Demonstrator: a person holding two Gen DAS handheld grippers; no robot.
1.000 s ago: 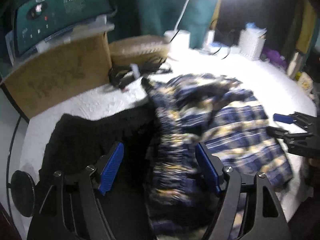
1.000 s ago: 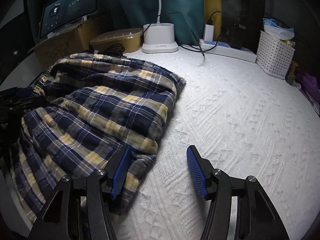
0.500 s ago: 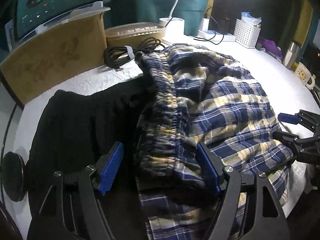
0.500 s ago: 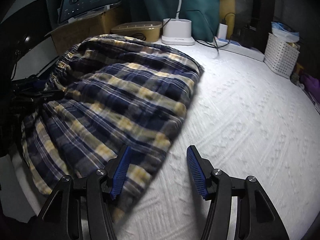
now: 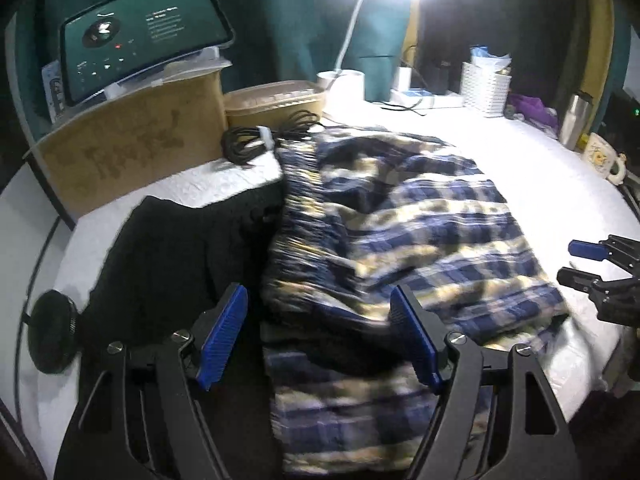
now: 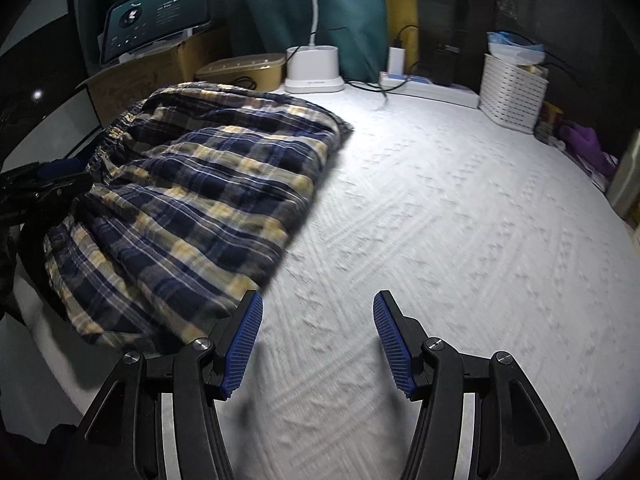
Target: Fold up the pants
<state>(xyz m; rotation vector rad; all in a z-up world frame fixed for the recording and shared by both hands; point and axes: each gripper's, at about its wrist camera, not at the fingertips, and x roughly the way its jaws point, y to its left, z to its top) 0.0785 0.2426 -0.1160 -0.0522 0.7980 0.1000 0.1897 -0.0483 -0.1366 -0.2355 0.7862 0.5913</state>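
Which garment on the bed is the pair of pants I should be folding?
Start at the white textured bedcover, then look toward the cardboard box at its far left corner. The plaid pants lie bunched just in front of it. Their navy-and-yellow check and gathered elastic waistband set them apart from the plain black garment lying alongside.

Left wrist view: taken from above left gripper [image 5: 318, 338], angled down across white bedspread [image 5: 520, 152] toward lamp-lit back wall, plaid pants [image 5: 420, 232] close below. Right wrist view: taken from right gripper [image 6: 318, 342], same downward tilt, bare bedspread ahead, pants at left. Shared by both: pants, cardboard box [image 5: 132, 152], white basket [image 6: 514, 90]. Each gripper caught at other view's edge.
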